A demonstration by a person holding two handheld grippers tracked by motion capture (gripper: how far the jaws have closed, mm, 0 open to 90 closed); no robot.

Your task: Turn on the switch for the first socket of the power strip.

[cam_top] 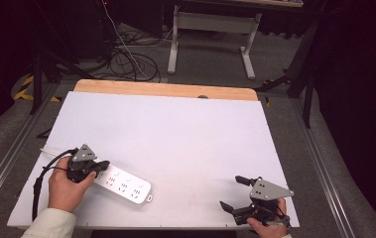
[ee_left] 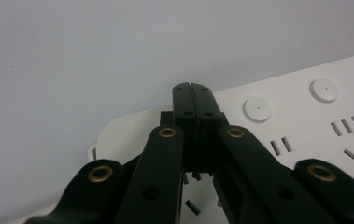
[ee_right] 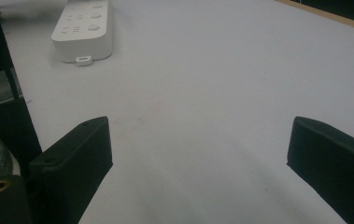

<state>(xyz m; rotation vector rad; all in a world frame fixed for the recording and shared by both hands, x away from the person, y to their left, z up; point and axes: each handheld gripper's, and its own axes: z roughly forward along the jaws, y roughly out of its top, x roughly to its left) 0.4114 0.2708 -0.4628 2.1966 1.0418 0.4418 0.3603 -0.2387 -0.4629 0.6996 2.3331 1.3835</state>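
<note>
The power strip (cam_top: 124, 185) lay flat on the white table (cam_top: 175, 134), near its front edge and toward the front left corner, set at a slant with its far end pointing to the middle of the front edge. The left gripper (cam_top: 96, 168) sat over the strip's near end, its jaws pressed together with nothing between them, their tips resting on or just above the white casing close to the round buttons; whether they touched it could not be told. The right gripper (cam_top: 236, 193) hovered by the front right corner, well apart from the strip, jaws spread wide and empty.

The risk, as I judged it, lay with the left gripper. Pushing down or sideways with clenched tips on one end of a light, smooth strip could make it pivot or skid toward the front edge, since nothing held the other end. The tips could also slip off the casing. The right gripper was too far off to steady it
</note>
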